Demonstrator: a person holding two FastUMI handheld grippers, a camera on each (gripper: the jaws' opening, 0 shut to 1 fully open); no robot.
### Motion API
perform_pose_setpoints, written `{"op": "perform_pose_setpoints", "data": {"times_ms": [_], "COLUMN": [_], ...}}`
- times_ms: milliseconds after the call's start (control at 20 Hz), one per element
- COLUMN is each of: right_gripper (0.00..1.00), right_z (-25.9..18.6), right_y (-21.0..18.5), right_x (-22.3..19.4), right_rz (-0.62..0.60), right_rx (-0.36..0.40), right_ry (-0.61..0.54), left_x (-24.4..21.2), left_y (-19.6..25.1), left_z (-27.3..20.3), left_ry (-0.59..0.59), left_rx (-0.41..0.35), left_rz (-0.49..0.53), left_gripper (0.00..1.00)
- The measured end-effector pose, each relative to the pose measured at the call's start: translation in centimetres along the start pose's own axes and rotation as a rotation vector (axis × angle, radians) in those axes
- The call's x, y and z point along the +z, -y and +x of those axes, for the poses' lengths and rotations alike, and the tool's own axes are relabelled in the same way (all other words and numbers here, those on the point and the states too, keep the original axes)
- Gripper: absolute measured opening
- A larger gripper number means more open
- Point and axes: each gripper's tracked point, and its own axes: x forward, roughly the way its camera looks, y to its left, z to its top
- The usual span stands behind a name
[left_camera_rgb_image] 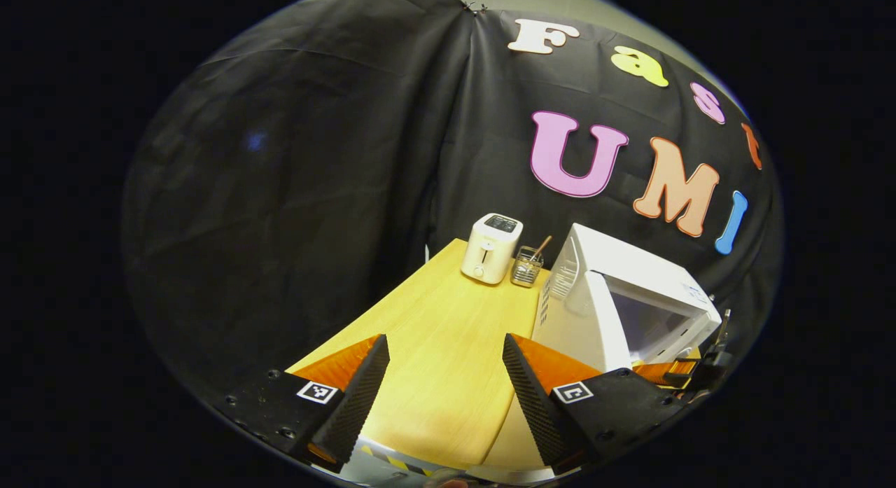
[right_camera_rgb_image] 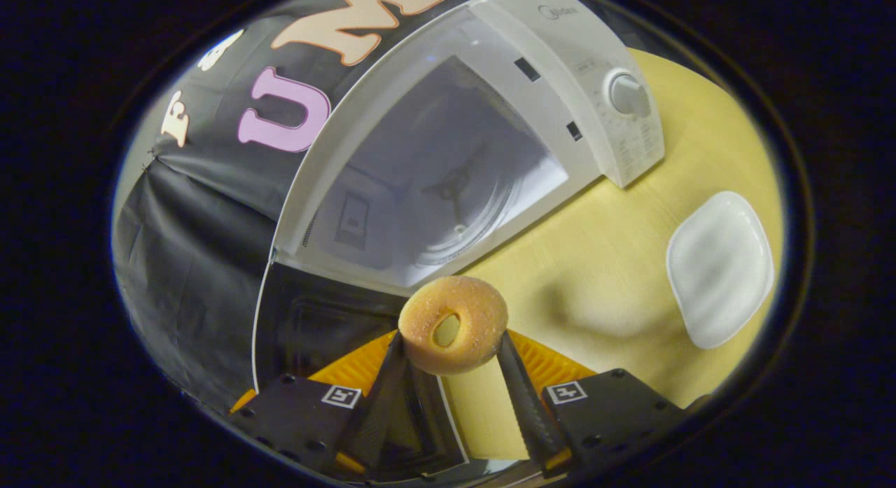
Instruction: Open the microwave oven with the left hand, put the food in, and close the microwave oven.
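I hold the doughnut (right_camera_rgb_image: pixel 453 324) in my right tool (right_camera_rgb_image: pixel 448 365), with both fingers pressed on its two sides, so the food stands upright between them and I can carry it forward without it rolling. It is in the air just before the microwave oven (right_camera_rgb_image: pixel 490 124), whose door (right_camera_rgb_image: pixel 336 334) is swung open to the left, so the cavity and its glass turntable (right_camera_rgb_image: pixel 455 215) are free to receive it. My left tool (left_camera_rgb_image: pixel 446 376) is open and grips nothing; I keep it back over the desk (left_camera_rgb_image: pixel 448 334), to the left of the microwave oven, I think so that it does not block the way in and is near the door for closing. The white plate (right_camera_rgb_image: pixel 721 267) lies on the desk at the right, bare, well apart from the doughnut. I judge that the opening is done and the putting in is the step now.
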Motion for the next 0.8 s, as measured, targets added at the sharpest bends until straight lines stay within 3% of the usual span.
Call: {"op": "perform_pose_setpoints", "data": {"times_ms": [300,400,450,550,600,650,700,800], "right_gripper": [0.8,0.75,0.81,0.81,0.74,0.74,0.82,0.82], "right_z": [2.8,3.9,4.4,5.4,5.8,6.3,6.8,7.6], "right_y": [-1.3,-1.6,-1.7,-2.1,-2.2,-2.3,-2.4,-2.6], "right_x": [4.4,5.5,5.8,6.6,7.1,7.6,8.0,8.8], "right_rz": [0.076,0.1,0.117,0.149,0.154,0.151,0.147,0.134], "right_rx": [-0.025,-0.035,-0.042,-0.052,-0.056,-0.065,-0.074,-0.089], "right_ry": [0.18,0.231,0.246,0.272,0.292,0.308,0.319,0.343], "left_x": [-1.3,-1.8,-2.0,-2.2,-2.3,-2.4,-2.7,-3.4], "left_y": [-1.7,-1.7,-1.7,-1.7,-1.8,-2.0,-2.1,-2.5], "left_z": [0.2,0.4,0.5,0.5,0.5,0.5,0.5,0.5], "left_ry": [-0.047,-0.063,-0.07,-0.075,-0.078,-0.083,-0.091,-0.114], "left_rx": [0.04,0.034,0.032,0.031,0.033,0.034,0.034,0.037], "left_rz": [-0.013,-0.009,-0.004,0.009,0.015,0.017,0.017,0.015], "left_gripper": [0.96,0.96,0.96,0.96,0.96,0.96,0.96,0.96]}}
